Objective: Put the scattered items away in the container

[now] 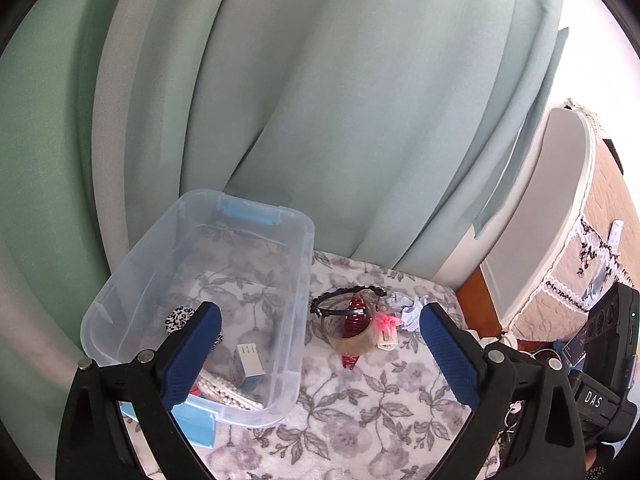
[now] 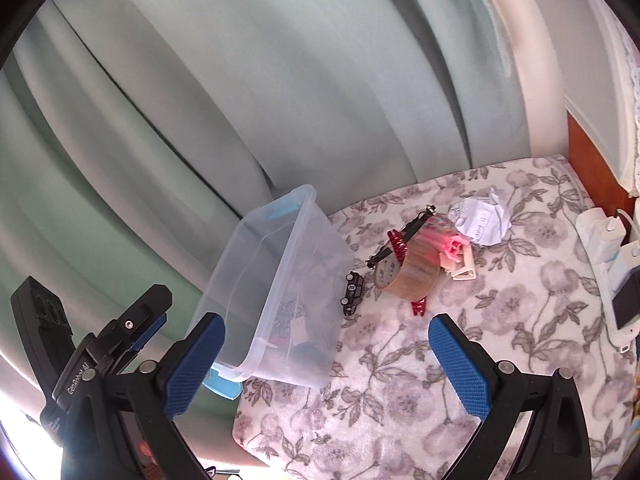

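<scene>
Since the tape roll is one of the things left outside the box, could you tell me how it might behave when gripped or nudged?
The tape roll stands on its edge, so a nudge may roll or topple it. Its ring looks stiff enough to squeeze. The red hair claw threads through it and would probably drag along.

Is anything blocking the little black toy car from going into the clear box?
Only the clear box's own side wall: the toy car sits beside it on the floral blanket, so it must be lifted over the rim.
</scene>
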Action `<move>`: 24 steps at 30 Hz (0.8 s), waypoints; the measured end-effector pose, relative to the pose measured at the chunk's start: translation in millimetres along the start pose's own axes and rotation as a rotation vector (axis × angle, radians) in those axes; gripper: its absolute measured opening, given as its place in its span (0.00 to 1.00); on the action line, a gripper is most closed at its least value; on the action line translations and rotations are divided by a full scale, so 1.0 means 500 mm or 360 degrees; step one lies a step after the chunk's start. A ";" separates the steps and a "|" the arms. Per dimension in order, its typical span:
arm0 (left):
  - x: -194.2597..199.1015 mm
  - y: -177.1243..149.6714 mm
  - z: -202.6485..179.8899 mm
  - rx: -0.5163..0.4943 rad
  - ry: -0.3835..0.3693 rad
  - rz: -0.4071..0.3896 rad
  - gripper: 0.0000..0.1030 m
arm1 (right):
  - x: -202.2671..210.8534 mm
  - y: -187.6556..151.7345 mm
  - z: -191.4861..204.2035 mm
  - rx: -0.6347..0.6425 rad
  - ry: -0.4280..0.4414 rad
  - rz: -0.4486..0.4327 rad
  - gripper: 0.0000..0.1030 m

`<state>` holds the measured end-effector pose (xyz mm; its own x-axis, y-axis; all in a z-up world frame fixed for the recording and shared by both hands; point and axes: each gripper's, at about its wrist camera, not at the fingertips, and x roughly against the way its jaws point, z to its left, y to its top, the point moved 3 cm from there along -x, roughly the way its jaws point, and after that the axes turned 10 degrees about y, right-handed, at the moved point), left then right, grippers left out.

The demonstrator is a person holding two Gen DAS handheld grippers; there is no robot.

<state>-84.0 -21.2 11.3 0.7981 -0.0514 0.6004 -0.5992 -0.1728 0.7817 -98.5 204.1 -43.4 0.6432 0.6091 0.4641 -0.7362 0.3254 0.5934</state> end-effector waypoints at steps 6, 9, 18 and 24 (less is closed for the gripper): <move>-0.003 -0.006 -0.053 -0.0059 -0.0015 0.0014 0.97 | 0.059 0.006 -0.061 -0.0076 -0.0019 -0.0094 1.00; -0.012 -0.015 -0.080 -0.0102 -0.0021 0.0031 0.97 | 0.081 0.005 -0.094 -0.0110 -0.0045 -0.0120 1.00; -0.048 -0.047 -0.145 -0.0211 -0.0028 0.0080 0.97 | 0.106 0.005 -0.165 -0.0130 -0.0133 -0.0174 1.00; -0.086 -0.068 -0.179 -0.0267 -0.0075 0.0125 0.97 | 0.097 0.008 -0.197 -0.0104 -0.0235 -0.0194 1.00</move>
<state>-103.7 74.8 -26.0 0.7482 -0.1051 0.6551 -0.6588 -0.0005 0.7523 -90.9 306.1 -83.4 0.7489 0.4513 0.4853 -0.6598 0.4394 0.6095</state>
